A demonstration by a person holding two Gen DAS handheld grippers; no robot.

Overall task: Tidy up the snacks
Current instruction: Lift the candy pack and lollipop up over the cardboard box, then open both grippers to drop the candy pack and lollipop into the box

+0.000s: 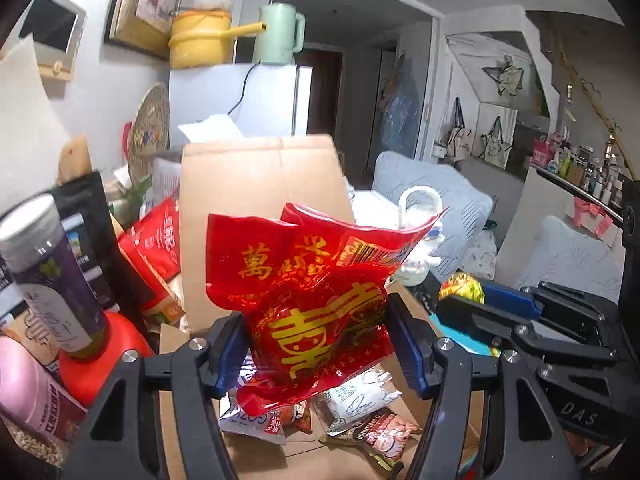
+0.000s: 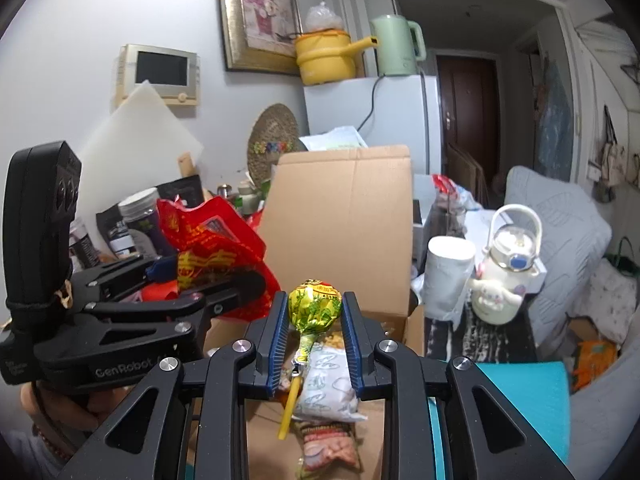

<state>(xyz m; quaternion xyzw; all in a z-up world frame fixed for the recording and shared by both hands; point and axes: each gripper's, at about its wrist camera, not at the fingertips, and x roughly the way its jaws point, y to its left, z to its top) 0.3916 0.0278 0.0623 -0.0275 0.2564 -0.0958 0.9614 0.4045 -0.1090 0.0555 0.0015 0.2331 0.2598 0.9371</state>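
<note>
The left gripper [image 1: 316, 344] clamps a red bag [image 1: 316, 280] upright over the open box [image 1: 260, 184]. The right gripper [image 2: 315, 340] clamps a lollipop [image 2: 314, 306], head up, stick [image 2: 290, 408] slanting down-left; only the right view shows that stick.

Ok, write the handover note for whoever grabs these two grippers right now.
Left gripper: shut on the red foil bag, held up over the open cardboard box.
Right gripper: shut on the yellow-green lollipop, stick hanging down, also above the box.
Done: several packets already lie in the box, including a white snack pack.
Left: drop both held items in. More items stand outside to the left, such as a purple canister and another red pouch; whether they belong in the box is unclear.
</note>
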